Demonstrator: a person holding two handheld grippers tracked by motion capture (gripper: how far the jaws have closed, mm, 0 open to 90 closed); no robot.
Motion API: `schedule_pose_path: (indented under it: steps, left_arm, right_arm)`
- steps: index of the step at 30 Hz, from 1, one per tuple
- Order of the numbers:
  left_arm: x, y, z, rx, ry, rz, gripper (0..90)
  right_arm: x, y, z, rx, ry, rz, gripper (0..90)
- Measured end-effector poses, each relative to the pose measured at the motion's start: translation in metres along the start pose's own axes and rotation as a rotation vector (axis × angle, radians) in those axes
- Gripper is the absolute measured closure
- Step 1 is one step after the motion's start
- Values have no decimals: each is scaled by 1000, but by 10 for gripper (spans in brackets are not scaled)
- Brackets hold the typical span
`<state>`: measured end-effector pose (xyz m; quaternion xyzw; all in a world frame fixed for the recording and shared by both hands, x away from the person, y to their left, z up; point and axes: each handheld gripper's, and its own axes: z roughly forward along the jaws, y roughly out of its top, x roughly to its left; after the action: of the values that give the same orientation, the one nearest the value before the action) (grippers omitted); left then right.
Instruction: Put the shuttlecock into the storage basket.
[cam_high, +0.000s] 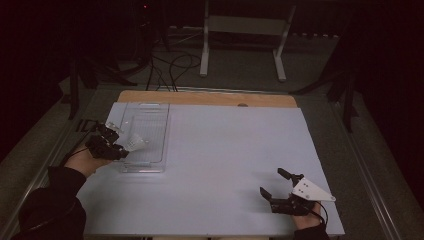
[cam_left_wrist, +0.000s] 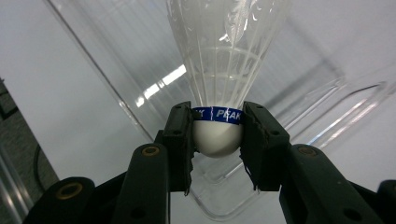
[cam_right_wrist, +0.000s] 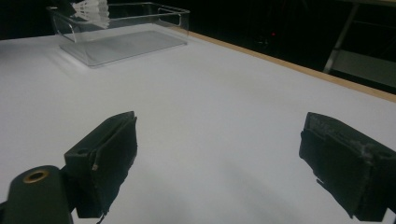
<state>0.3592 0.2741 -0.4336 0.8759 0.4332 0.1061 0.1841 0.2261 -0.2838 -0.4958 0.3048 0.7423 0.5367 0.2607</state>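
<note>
A white shuttlecock (cam_left_wrist: 219, 70) with a blue band on its round cork is clamped between the black pads of my left gripper (cam_left_wrist: 217, 135). In the high view that gripper (cam_high: 121, 145) holds the shuttlecock (cam_high: 135, 142) over the left wall of a clear plastic tray (cam_high: 150, 162), feathers pointing toward the tray. My right gripper (cam_high: 274, 182) rests near the table's front right, jaws wide apart with nothing between them. In the right gripper view the tray (cam_right_wrist: 140, 44) and the shuttlecock (cam_right_wrist: 93, 9) appear far off at the upper left.
The white table sheet (cam_high: 230, 155) spreads between the tray and my right gripper. A wooden edge (cam_high: 205, 97) runs along the back. Behind the table are cables and a white stand (cam_high: 245, 30) on the floor.
</note>
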Motion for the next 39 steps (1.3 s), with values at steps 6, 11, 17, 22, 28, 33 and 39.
schedule_pose_path:
  steps: [6,11,17,22,28,33,39]
  left_arm:
    - [3,2,-1,-14,-27,-13,624]
    - [-1,6,-8,-47,11,-34,466]
    - [-4,11,-14,-62,27,-45,362]
    - [-8,13,-15,-60,40,-53,253]
    - [-16,17,-17,-81,33,-52,169]
    - [-20,22,-19,-100,-11,-43,44]
    - [-23,29,-21,-148,-49,-49,0]
  right_arm:
    - [0,0,0,1,1,0,111]
    - [0,0,0,2,1,-4,111]
    - [1,0,0,3,2,-1,111]
    - [0,0,0,-2,-2,-5,111]
    - [1,1,0,0,-3,-3,110]
    - [1,0,0,3,1,-4,111]
    - [0,0,0,2,2,-3,110]
